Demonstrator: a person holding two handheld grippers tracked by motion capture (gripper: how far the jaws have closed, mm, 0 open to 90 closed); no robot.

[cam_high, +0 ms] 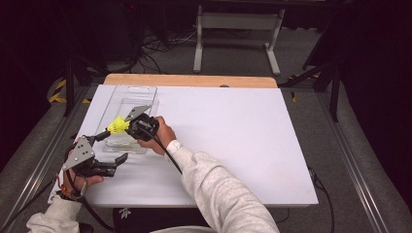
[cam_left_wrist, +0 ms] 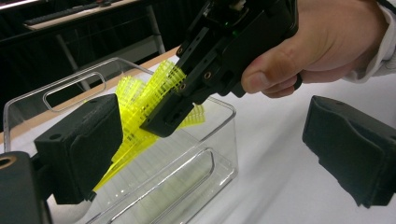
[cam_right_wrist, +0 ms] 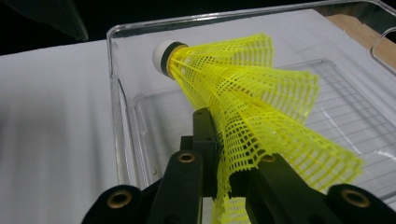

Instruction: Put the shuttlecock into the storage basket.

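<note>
A yellow mesh shuttlecock [cam_high: 117, 125] [cam_left_wrist: 140, 98] [cam_right_wrist: 252, 98] with a white cork tip hangs over the near end of a clear plastic bin [cam_high: 127, 92] [cam_left_wrist: 219, 154] [cam_right_wrist: 121, 121]. My right gripper [cam_high: 127, 127] [cam_left_wrist: 168, 116] [cam_right_wrist: 229, 172] is shut on its skirt, and the cork points away from the jaws. The right hand reaches across to the table's left side. My left gripper [cam_high: 116, 144] [cam_left_wrist: 215, 154] stands open just in front of the bin. Its jaws are wide apart, with nothing between them.
The bin stands at the back left of a white-covered table [cam_high: 233, 136] with a wooden strip [cam_high: 194, 80] along its far edge. Beyond it are a white frame leg [cam_high: 198, 43] and cables on the floor. Metal rails run along both sides.
</note>
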